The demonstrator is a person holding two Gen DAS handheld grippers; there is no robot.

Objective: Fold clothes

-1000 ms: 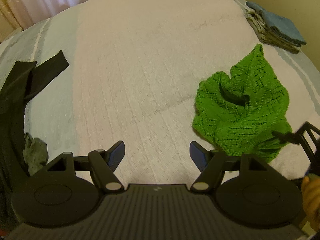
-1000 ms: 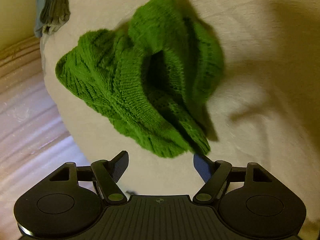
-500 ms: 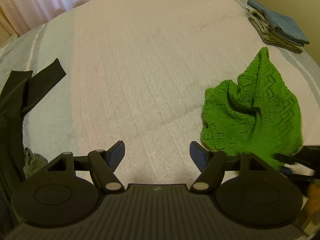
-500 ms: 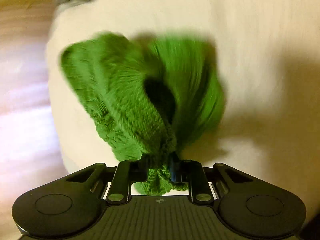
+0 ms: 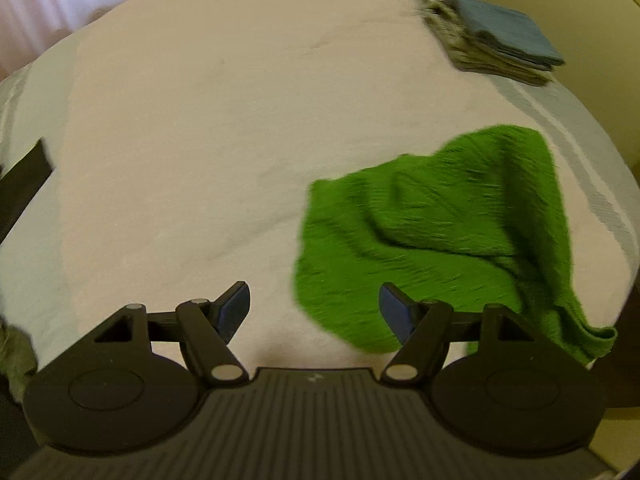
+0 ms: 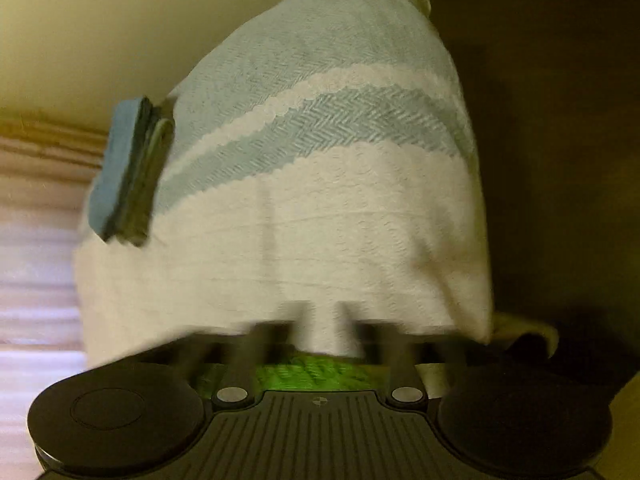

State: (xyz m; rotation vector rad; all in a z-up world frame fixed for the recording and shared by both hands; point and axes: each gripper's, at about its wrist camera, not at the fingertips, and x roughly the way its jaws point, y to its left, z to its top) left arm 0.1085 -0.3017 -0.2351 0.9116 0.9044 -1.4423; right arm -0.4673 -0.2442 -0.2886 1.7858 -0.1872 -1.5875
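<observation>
Green knit (image 5: 440, 232) dragged nearer, corner trailing toward bed's (image 5: 200, 120) right edge; crumpled

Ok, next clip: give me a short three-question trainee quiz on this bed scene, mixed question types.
1. True or false: the left gripper is shut on the green sweater.
2. Which colour tops the folded stack? A blue, B red, C black.
3. Fill in: the sweater lies ___ on the bed, not yet folded.
Key: 1 false, its jaws stand open and hold nothing; 2 A; 3 crumpled.
</observation>
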